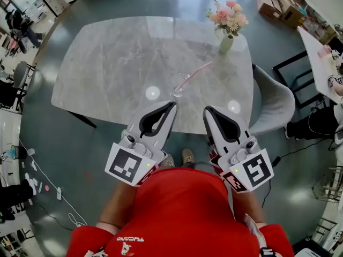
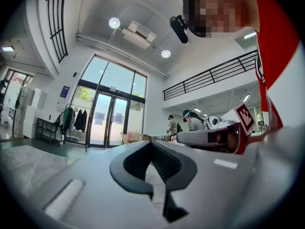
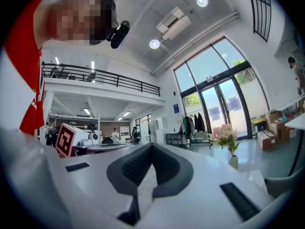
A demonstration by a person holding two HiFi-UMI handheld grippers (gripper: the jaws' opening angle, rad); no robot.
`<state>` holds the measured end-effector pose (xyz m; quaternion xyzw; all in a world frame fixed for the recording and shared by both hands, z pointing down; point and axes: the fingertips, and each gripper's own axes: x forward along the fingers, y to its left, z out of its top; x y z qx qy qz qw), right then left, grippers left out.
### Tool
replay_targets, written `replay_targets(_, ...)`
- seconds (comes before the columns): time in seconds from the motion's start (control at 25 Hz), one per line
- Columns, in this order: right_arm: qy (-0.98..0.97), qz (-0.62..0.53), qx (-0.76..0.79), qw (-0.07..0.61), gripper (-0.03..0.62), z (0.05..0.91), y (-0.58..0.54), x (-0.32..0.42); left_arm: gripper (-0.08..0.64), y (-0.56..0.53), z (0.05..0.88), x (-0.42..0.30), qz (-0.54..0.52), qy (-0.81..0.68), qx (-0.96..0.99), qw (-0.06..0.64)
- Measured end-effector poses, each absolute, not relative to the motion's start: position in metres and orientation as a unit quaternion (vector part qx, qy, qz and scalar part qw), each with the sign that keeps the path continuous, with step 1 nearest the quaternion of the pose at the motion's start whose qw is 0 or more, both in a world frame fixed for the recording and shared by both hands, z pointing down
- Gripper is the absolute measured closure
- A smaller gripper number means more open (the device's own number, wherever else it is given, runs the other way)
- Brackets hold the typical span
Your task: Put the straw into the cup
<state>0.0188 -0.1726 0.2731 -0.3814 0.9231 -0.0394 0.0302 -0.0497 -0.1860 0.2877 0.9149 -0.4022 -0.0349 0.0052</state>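
Glass cup: on counter, near edge, 12 o'clock of grippers. Pink straw: in cup, leaning to 2 o'clock against rim; task looks done. Left gripper, right gripper: jaws closed, empty, held at counter's 6 o'clock edge, presumably nothing left to carry.

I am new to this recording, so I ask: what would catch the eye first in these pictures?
The pink straw stands out first, leaning in the clear cup near the front edge of the grey marble table. Behind it, to the right, a vase of pink flowers stands near the table's far corner. Nearest the camera, the left gripper and right gripper are side by side, both shut and empty.
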Motion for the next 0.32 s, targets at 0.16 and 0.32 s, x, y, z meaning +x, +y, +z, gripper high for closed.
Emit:
replay_targets(0.16,0.922,-0.038,-0.385,0.029,0.591,0.272,-0.1699,0.019,0.555,-0.1837,0.2877,-0.05,-0.036,-0.4,0.916,0.006)
replay_targets(0.32,0.921,-0.04,-0.386,0.028,0.591,0.2728,-0.17,0.021,0.555,-0.1834,0.2887,-0.0478,-0.036,-0.398,0.917,0.007)
